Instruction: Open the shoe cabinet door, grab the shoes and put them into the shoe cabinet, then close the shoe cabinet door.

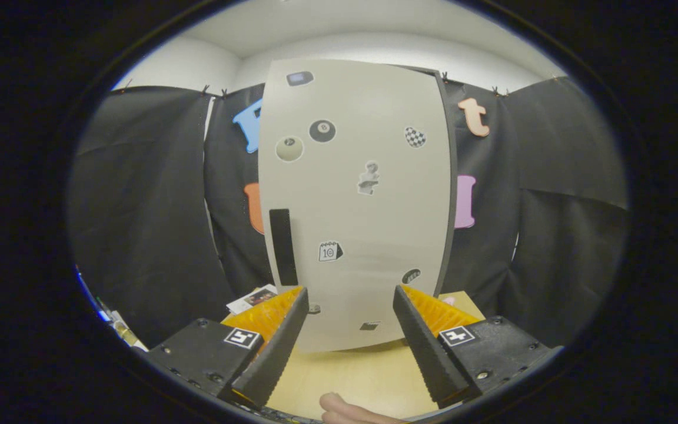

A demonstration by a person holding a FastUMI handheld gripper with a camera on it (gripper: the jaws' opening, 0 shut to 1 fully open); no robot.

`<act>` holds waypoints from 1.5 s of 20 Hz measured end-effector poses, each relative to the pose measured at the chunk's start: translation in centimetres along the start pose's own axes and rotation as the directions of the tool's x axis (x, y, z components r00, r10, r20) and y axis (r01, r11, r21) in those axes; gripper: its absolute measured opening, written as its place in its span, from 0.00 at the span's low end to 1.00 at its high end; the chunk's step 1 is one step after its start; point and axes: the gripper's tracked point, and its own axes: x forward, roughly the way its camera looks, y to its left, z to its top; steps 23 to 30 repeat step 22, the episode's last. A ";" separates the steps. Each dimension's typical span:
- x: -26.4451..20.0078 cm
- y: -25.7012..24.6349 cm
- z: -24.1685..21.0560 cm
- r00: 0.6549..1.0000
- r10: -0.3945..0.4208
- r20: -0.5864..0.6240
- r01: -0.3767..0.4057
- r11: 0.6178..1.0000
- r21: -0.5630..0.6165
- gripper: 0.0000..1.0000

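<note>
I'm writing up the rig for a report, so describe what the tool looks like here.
The tool has two wedge-shaped fingers with ribbed inner faces. Each sits on a black block fixed with screws, and each block carries a small square black-and-white marker. No cables are visible. A bare bit of the person's hand shows below, with no sleeve in sight.

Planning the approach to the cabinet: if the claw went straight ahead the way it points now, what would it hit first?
Most likely the closed shoe cabinet door, with stickers on it. The open claw points straight at its lower part, with nothing between the fingers. The black handle strip sits slightly off that line. Depth is hard to judge.
</note>
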 end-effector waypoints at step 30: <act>-19.5 0.4 0.8 0.994 0.054 0.095 -0.050 0.998 -0.046 0.96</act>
